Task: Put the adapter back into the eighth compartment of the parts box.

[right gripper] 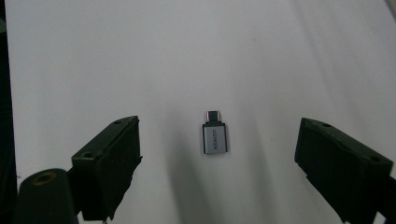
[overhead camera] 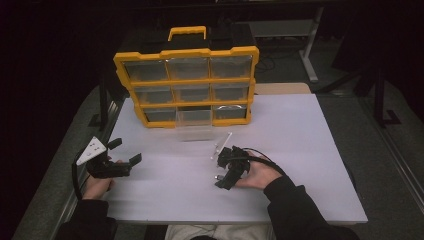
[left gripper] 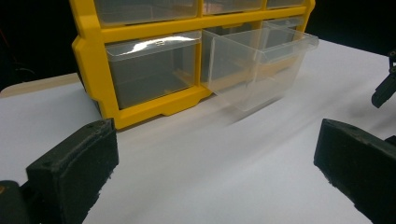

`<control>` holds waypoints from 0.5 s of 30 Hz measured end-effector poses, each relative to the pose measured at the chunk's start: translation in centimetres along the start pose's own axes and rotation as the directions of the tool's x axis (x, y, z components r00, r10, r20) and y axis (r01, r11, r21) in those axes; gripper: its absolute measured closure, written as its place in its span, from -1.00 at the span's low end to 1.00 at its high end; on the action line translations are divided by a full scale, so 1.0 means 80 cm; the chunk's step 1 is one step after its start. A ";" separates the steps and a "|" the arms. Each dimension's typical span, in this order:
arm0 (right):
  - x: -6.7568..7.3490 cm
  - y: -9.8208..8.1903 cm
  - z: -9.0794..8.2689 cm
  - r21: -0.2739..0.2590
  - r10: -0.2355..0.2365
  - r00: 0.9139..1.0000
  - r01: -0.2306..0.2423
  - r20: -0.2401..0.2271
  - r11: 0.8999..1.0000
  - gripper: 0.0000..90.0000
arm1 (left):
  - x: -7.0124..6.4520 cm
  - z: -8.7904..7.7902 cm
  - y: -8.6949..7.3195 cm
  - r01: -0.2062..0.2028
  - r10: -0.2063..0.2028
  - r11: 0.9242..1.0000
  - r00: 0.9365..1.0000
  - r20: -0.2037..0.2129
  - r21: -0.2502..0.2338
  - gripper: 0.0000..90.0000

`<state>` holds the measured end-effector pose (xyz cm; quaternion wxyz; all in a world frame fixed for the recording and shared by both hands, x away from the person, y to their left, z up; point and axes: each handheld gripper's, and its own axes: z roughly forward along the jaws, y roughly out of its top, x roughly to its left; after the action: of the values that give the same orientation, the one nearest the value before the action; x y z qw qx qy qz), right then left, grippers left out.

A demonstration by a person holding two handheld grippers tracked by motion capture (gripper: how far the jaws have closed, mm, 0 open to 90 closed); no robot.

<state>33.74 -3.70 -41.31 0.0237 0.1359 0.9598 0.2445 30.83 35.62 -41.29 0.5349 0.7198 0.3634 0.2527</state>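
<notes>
A small grey USB adapter (right gripper: pixel 215 138) lies flat on the white table (right gripper: pixel 140 56), its plug end pointing away. My right gripper (right gripper: pixel 218 140) hangs over it, jaws apart, the adapter midway between them and touched by neither pad. In the high view that right gripper (overhead camera: pixel 223 172) points down at the table's middle front. My left gripper (overhead camera: pixel 125 151) rests near the left edge, open and empty, facing the yellow drawer organizer (overhead camera: pixel 190 52). A clear drawer (overhead camera: pixel 195 125) stands pulled out in front of the organizer's bottom row.
In the left gripper view the organizer (left gripper: pixel 140 30) and the clear drawer (left gripper: pixel 261 65) stand ahead of the left gripper (left gripper: pixel 217 158). A small clear plastic piece (overhead camera: pixel 222 142) leans just behind the right gripper. Bare white table (overhead camera: pixel 300 150) stretches to the right.
</notes>
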 end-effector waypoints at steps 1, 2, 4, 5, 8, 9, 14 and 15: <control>0.000 0.001 0.001 0.006 0.000 1.000 0.000 -0.005 1.000 -0.67 | 0.000 0.000 0.000 0.000 0.000 1.000 1.000 0.000 0.000 -1.00; 0.000 0.002 0.002 0.012 0.001 1.000 -0.001 -0.009 1.000 -0.64 | 0.000 0.000 0.000 -0.001 0.001 1.000 1.000 0.000 0.000 -1.00; 0.000 0.003 0.003 0.021 -0.006 1.000 0.006 -0.024 1.000 -0.53 | 0.000 0.000 0.000 -0.001 0.001 1.000 1.000 0.000 0.000 -1.00; 0.000 0.003 0.003 0.028 -0.006 1.000 0.007 -0.027 1.000 -0.49 | 0.000 0.000 0.000 -0.001 0.001 1.000 1.000 0.000 0.001 -1.00; -0.001 0.005 0.007 0.048 -0.013 0.999 0.015 -0.044 0.999 -0.33 | 0.000 0.000 0.000 -0.004 0.004 1.000 1.000 0.001 0.001 -1.00; -0.001 0.006 0.008 0.055 -0.013 0.999 0.015 -0.046 0.998 -0.29 | 0.000 0.000 0.000 -0.003 0.003 1.000 1.000 0.001 0.000 -1.00; -0.002 0.008 0.012 0.071 -0.019 0.998 0.023 -0.054 0.997 -0.10 | 0.000 0.000 0.000 -0.003 0.003 1.000 1.000 0.001 0.000 -1.00; -0.002 0.008 0.012 0.072 -0.022 0.998 0.026 -0.052 0.997 -0.08 | 0.000 0.000 0.000 -0.004 0.004 1.000 1.000 0.001 0.000 -1.00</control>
<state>34.16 -2.72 -41.87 -0.0031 0.1188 0.9699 0.2124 30.84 35.59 -41.31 0.5345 0.7207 0.3615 0.2534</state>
